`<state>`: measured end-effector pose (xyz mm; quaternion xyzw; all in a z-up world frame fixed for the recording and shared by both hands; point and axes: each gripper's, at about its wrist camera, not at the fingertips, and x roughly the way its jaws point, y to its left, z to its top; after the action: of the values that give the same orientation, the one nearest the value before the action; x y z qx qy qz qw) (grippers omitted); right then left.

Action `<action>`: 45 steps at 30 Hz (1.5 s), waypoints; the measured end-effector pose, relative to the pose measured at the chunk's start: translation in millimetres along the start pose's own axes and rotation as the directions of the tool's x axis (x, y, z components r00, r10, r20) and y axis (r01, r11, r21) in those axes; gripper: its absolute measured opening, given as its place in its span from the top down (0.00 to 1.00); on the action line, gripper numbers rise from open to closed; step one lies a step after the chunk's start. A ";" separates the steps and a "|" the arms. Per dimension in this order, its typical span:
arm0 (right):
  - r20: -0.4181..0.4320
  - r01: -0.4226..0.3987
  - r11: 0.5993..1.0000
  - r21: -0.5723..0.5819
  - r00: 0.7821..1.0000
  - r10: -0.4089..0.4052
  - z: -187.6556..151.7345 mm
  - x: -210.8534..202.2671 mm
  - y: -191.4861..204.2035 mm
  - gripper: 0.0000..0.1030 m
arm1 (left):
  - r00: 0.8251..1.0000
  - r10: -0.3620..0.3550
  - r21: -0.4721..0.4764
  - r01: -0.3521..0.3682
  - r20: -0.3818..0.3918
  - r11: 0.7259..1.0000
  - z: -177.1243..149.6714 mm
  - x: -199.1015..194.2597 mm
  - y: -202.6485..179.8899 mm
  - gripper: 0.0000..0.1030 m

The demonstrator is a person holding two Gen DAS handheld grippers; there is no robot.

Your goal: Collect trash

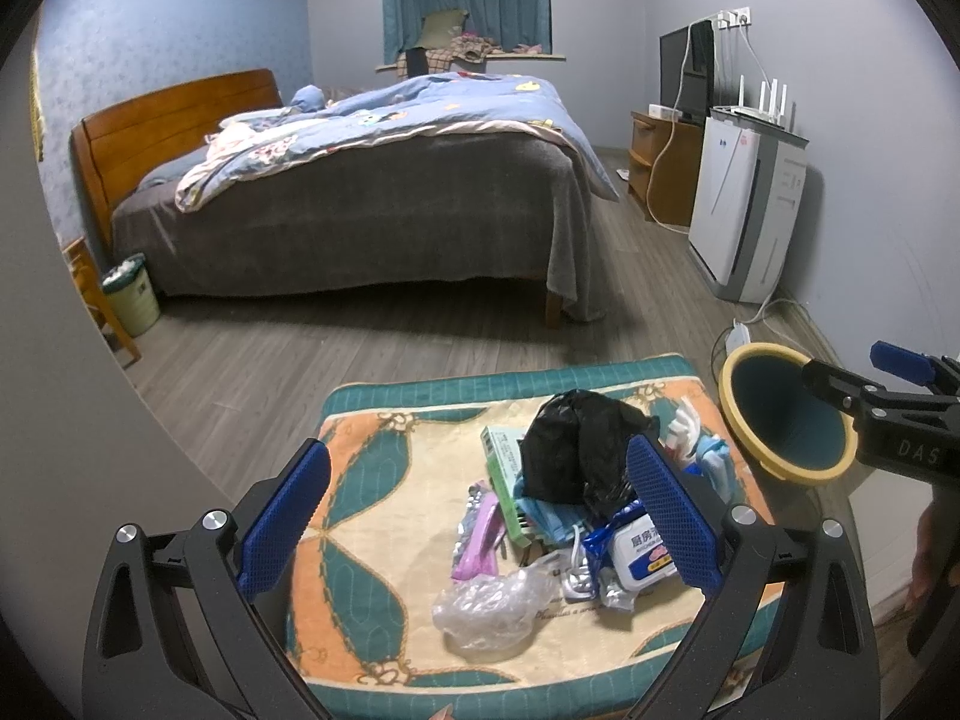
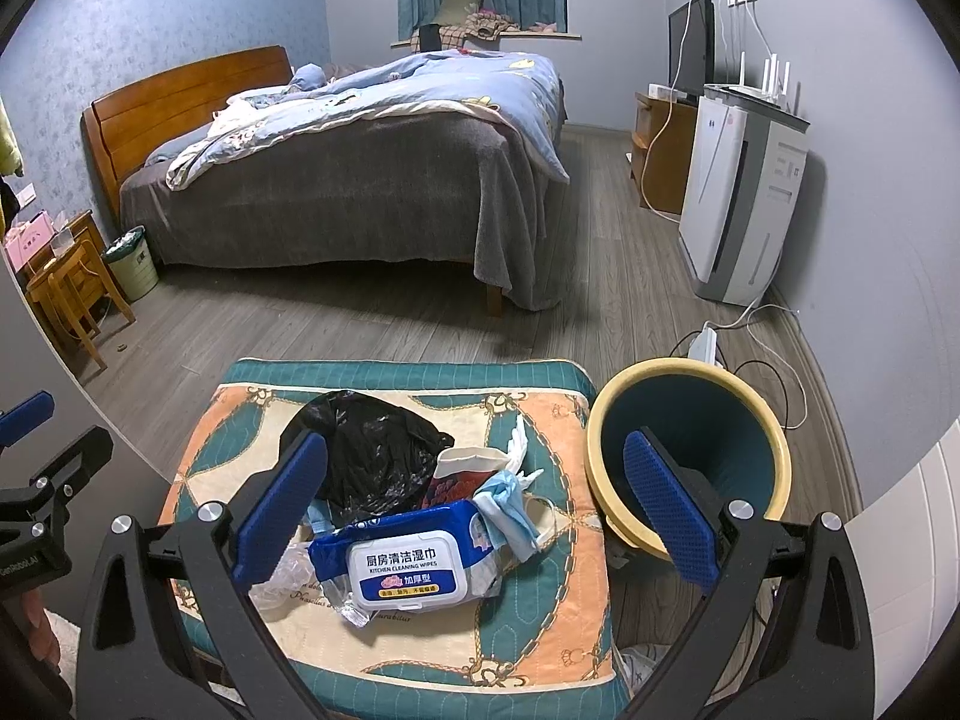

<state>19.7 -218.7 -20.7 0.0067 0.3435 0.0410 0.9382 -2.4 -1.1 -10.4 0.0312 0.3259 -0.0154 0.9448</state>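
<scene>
Both grippers wide open, nothing held. Left gripper (image 1: 477, 516) hangs over the trash pile on the patterned cushion (image 1: 372, 492); right gripper (image 2: 477, 507) hangs w/ its left finger over the pile and its right finger in front of the yellow-rimmed bin (image 2: 687, 456), which stands just beside the cushion's right edge.

Pile: black plastic bag (image 1: 570, 450), wipes pack (image 2: 411, 567), crumpled clear plastic (image 1: 489, 606), green box (image 1: 504, 468), pink wrapper (image 1: 477, 534), tissues (image 2: 510, 504) (all touching or overlapping).

Risks, prob.: overlapping items mean a pinch on one drags neighbours off the cushion; thin clear plastic could slip from the pads; the light-looking bin may tip if knocked.

Left view shows green box + pink wrapper, hidden in right view behind the wipes pack. Right view shows the bin's full rim and the pack's label.
</scene>
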 end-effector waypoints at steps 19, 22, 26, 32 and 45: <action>-0.012 0.005 1.000 0.002 1.000 -0.005 -12.7 4.4 -0.6 0.05 | 1.000 0.004 0.001 -0.003 -0.003 1.000 -4.6 5.2 -0.1 0.05; -0.034 0.006 1.000 0.006 0.999 -0.005 -12.7 8.4 -0.8 0.05 | 1.000 -0.005 -0.003 0.005 -0.013 1.000 -6.1 9.3 1.0 0.05; -0.085 -0.020 0.999 0.029 0.996 0.022 -6.2 22.9 -5.4 0.05 | 0.999 -0.032 -0.013 0.031 -0.034 0.999 -13.2 26.9 11.6 0.05; -0.161 -0.013 1.000 0.020 0.987 0.016 7.8 62.7 -15.1 0.05 | 0.998 -0.034 -0.017 0.033 -0.049 0.999 -1.6 53.0 15.9 0.05; -0.376 -0.001 0.997 0.079 0.926 0.031 -26.5 146.2 -38.5 0.25 | 0.983 -0.086 0.059 0.096 -0.160 0.994 -7.1 152.5 -13.7 0.09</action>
<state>116.7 -245.5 -136.6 0.0377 0.5184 0.0360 0.8536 112.6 -15.6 -110.7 0.0490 0.3997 -0.0669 0.9129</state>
